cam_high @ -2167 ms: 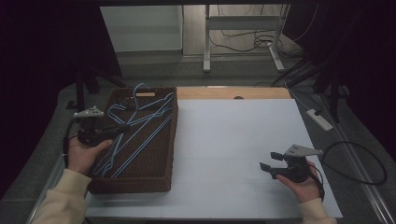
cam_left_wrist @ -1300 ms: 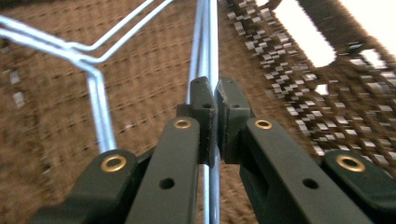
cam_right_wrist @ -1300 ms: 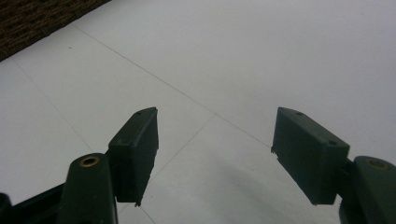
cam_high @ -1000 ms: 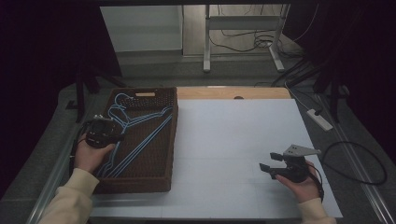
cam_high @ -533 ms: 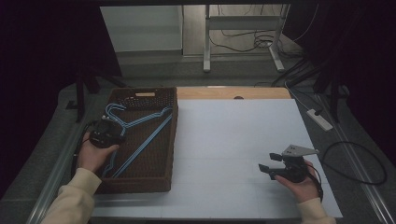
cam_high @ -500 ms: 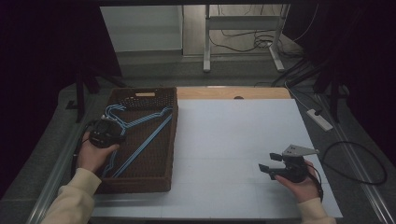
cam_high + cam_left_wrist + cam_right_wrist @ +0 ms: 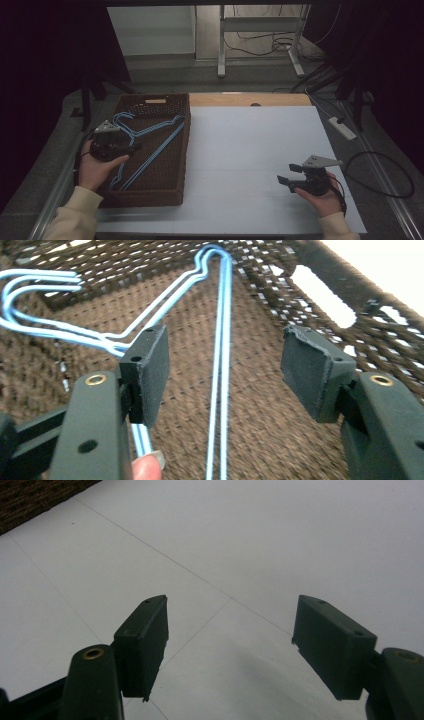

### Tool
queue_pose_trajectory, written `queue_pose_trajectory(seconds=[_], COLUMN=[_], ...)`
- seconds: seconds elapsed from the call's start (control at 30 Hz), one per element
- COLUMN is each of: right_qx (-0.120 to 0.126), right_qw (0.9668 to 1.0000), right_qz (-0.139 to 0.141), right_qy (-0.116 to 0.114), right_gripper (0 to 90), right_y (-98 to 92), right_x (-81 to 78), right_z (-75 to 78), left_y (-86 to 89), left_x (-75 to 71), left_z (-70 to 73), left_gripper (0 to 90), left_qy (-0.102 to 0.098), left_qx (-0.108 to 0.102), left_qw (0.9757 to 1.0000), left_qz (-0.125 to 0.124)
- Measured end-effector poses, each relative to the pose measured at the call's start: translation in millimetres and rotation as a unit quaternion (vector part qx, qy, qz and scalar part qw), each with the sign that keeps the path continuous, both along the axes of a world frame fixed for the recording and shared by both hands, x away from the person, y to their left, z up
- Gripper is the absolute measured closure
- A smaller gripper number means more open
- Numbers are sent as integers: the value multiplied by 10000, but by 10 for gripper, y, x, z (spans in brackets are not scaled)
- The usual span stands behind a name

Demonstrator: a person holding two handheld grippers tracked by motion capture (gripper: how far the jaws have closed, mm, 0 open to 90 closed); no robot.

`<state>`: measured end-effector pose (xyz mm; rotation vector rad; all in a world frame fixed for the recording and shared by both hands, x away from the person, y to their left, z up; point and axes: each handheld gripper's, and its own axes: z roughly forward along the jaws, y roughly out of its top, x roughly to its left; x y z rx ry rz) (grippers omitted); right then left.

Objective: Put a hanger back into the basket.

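Blue wire hangers (image 7: 145,145) lie flat inside the brown woven basket (image 7: 172,105). My left gripper (image 7: 222,372) sits just above them at the basket's left side; its jaws have just been opening and now stand apart, the wires passing loose between them. My right gripper (image 7: 285,180) rests released on the white tabletop (image 7: 250,145), well right of the basket.
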<state>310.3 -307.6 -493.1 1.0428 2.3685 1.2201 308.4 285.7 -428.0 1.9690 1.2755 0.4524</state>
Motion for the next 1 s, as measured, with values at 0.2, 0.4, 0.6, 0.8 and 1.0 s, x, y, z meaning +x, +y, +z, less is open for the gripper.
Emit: queue_pose_trajectory(seconds=[0.2,0.4,0.6,0.8,1.0], right_qx=[12,22,62,127,120], right_qw=[10000,10000,10000,9998,9998], right_qz=[-5,-19,-12,56,96], right_qy=[-10,-12,-40,-117,-116], right_gripper=[310,310,310,310,310], right_y=[-3,-5,-3,18,23], right_x=[-5,-11,-31,-85,-158], right_z=[6,10,25,72,81], left_y=[-98,-227,-383,-512,-564], left_x=[-181,-382,-539,-676,-772], left_z=[38,76,71,9,-74], left_gripper=[358,348,340,333,323], left_qy=[-205,-470,-648,-820,-900], left_qx=[-171,-450,-493,-497,-520], left_qw=[9993,9966,9941,9913,9906], left_qz=[-257,-505,-712,-900,-892])
